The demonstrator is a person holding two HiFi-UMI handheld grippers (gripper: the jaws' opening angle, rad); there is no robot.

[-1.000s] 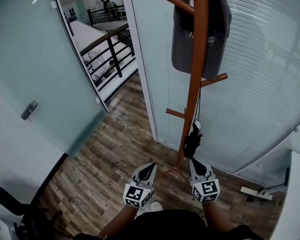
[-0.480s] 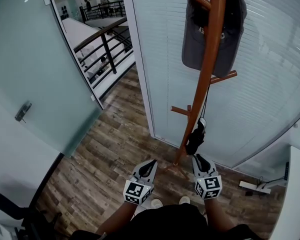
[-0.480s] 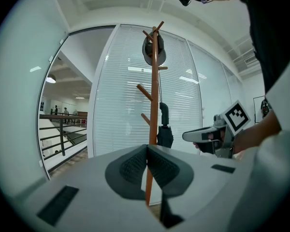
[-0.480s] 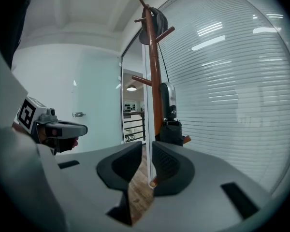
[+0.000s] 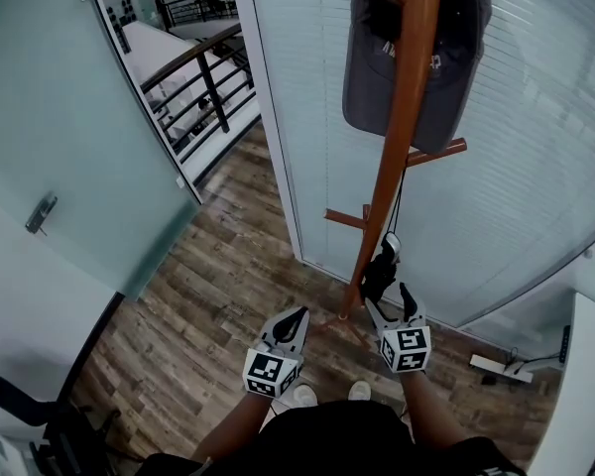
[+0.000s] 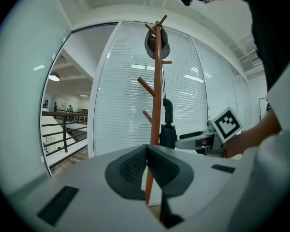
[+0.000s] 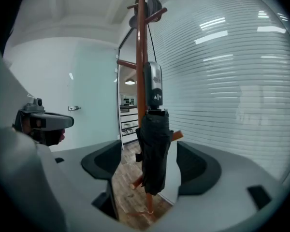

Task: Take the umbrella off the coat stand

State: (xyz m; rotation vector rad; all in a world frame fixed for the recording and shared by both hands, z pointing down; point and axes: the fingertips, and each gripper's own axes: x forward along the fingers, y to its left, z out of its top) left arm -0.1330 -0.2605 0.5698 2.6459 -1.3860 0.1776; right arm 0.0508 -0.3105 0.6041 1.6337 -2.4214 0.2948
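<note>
Glass door (image 5: 79,147) far left, not involved.

Left gripper (image 5: 296,320): jaws together, nothing between them. It hangs low over the wood floor (image 5: 228,266), just left of the stand's base. Looks idle for this step.

Coat stand (image 5: 397,137): brown wooden pole with angled pegs, upright in front of the blinds.

Umbrella (image 7: 154,144): black, folded, on the stand. It hangs by a thin strap (image 5: 401,196) from a side peg (image 5: 438,153), low down and just beside the pole, clear of the floor. Handle end is up, canopy end down.

Right gripper (image 5: 390,303): jaws have just been opening and stand wide apart. In the right gripper view the folded canopy sits in the gap between them, with clearance to both pads, so no contact yet. The head view has the tips right below the umbrella's lower end.

Cap (image 5: 446,77): grey, hung near the top of the stand, above and right of the umbrella. Not part of the job.

Step in hand, my read: the approach is done and this is pre-grasp on the umbrella body. Nothing has been lifted.

Next move calls for:
- push the right gripper in slightly so the canopy is deep between the pads, then close on it
- lift until the strap goes slack, then move outward along the peg so the loop slides off its tip
- keep clear of the pole, as a snagged strap could rock the stand or knock the cap off
</note>
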